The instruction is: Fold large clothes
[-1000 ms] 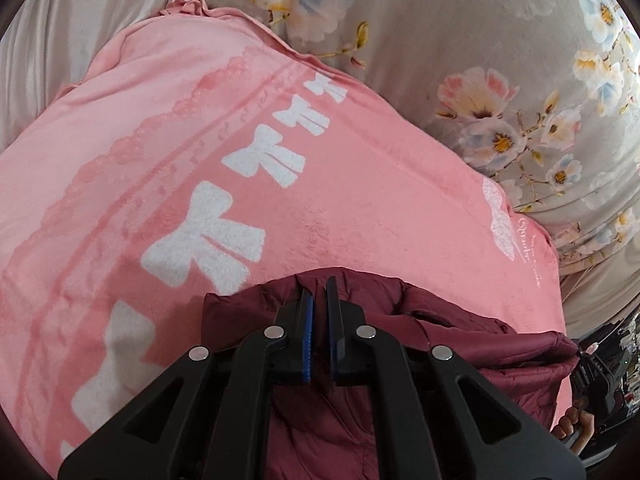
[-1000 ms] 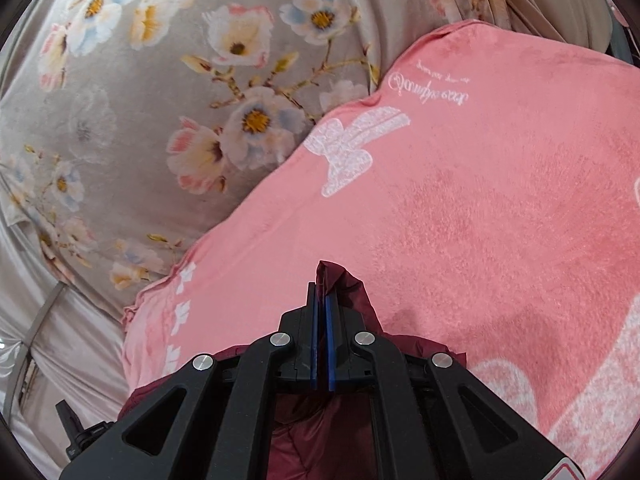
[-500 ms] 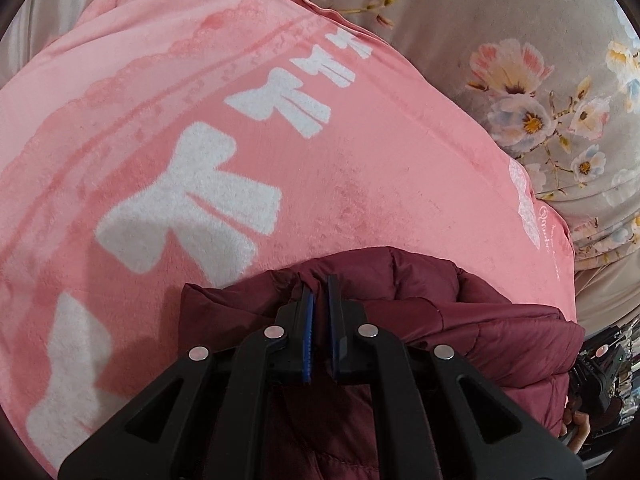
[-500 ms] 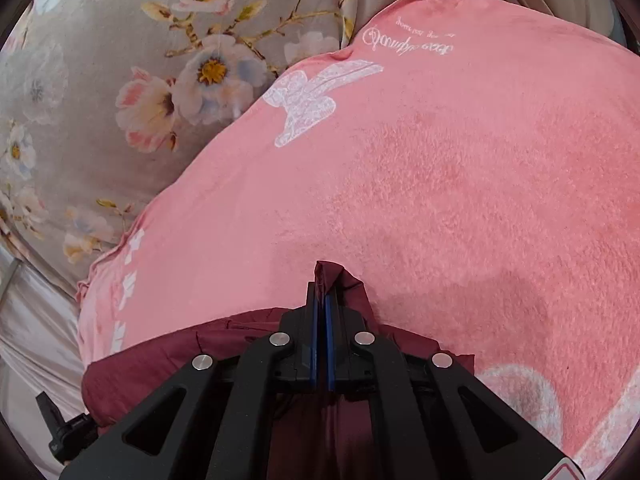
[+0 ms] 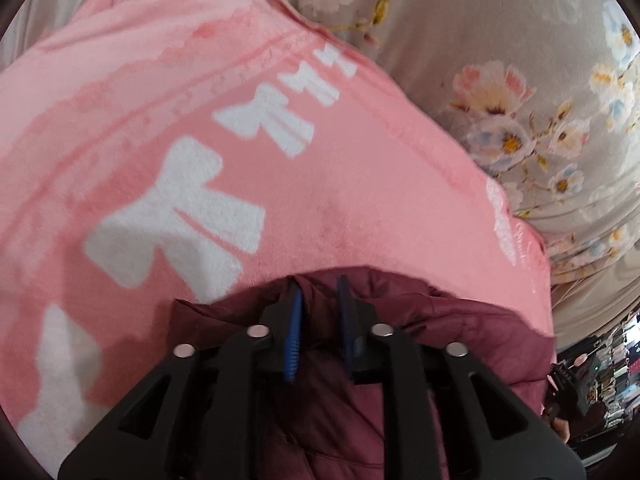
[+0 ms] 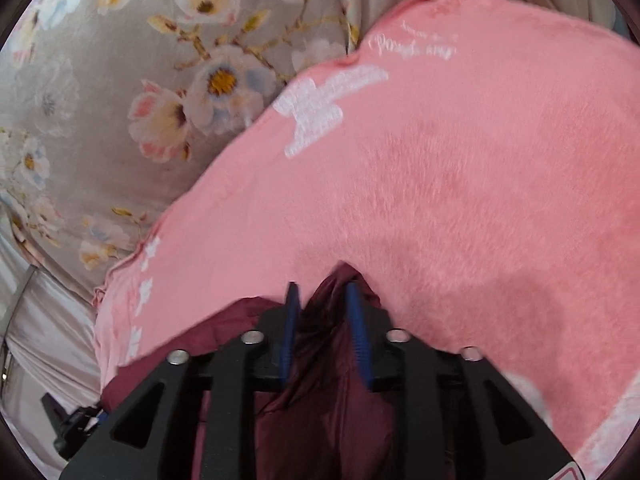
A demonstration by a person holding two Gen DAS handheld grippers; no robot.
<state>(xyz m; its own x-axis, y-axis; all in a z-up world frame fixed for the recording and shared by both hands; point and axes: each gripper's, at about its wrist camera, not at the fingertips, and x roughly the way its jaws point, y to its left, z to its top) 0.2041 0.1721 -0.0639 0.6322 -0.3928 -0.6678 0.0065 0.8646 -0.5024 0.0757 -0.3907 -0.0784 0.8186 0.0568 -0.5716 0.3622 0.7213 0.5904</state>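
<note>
Both the left hand-held gripper (image 5: 318, 292) and the right hand-held gripper (image 6: 322, 296) have just been opening, their jaws narrowly parted around the maroon padded jacket (image 5: 460, 320), seemingly releasing its folded edge onto the pink blanket (image 5: 360, 184).

left gripper (image 5: 319, 290): matte black frame with triangular cut-outs
its pads (image 5: 295, 334): blue, ribbed
its screws (image 5: 258, 331): four round, silver
right gripper (image 6: 322, 294): same black build, red-edged white label at near right corner
its pads (image 6: 359, 336): blue, ridged

Ahead of you the blanket (image 5: 360, 184) lies flat and bare, free to pass over. Only the jacket (image 5: 460, 320) bunches beneath, its edge between both parted jaws.
</note>
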